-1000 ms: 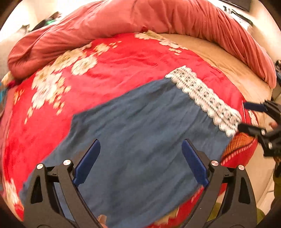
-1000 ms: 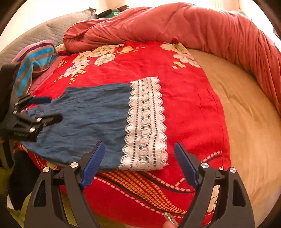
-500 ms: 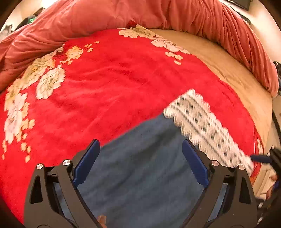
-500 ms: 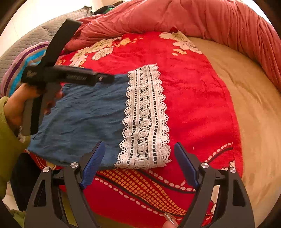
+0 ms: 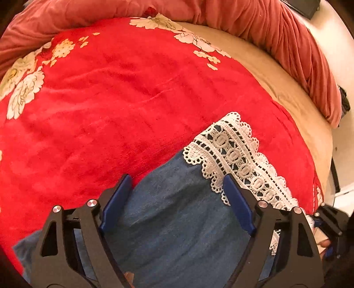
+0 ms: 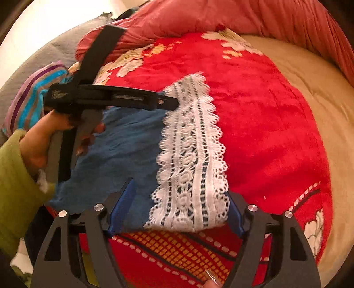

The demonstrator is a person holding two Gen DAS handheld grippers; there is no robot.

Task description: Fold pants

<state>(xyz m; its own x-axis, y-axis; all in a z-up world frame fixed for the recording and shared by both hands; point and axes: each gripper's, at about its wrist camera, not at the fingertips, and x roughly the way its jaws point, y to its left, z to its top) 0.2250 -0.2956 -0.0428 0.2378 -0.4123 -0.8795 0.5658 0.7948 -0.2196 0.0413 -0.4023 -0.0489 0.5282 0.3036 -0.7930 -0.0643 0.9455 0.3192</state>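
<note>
Blue pants [image 5: 177, 221] with a white lace cuff [image 5: 234, 152] lie flat on a red floral blanket [image 5: 110, 99]. My left gripper [image 5: 177, 179] hovers over the pants' far edge beside the lace. Its jaws are closing, with blue cloth between the blue pads, which do not press on it. In the right wrist view, the left gripper [image 6: 168, 103] reaches in from the left above the pants [image 6: 124, 150]. My right gripper [image 6: 180, 190] straddles the near end of the lace cuff [image 6: 190, 137]. Its jaws are closing too, and the pads stand apart from the lace.
A rolled pink duvet [image 5: 254, 20] runs along the back and right. Tan sheet [image 6: 309, 84] lies to the right of the blanket. A striped cloth [image 6: 33, 97] and a grey quilted cover [image 6: 55, 48] sit at the left. The bed's near edge is just below the lace.
The left gripper has swung over the pants toward the lace cuff and come lower. The right gripper has sunk onto the near end of the lace. Both pairs of jaws have narrowed.
</note>
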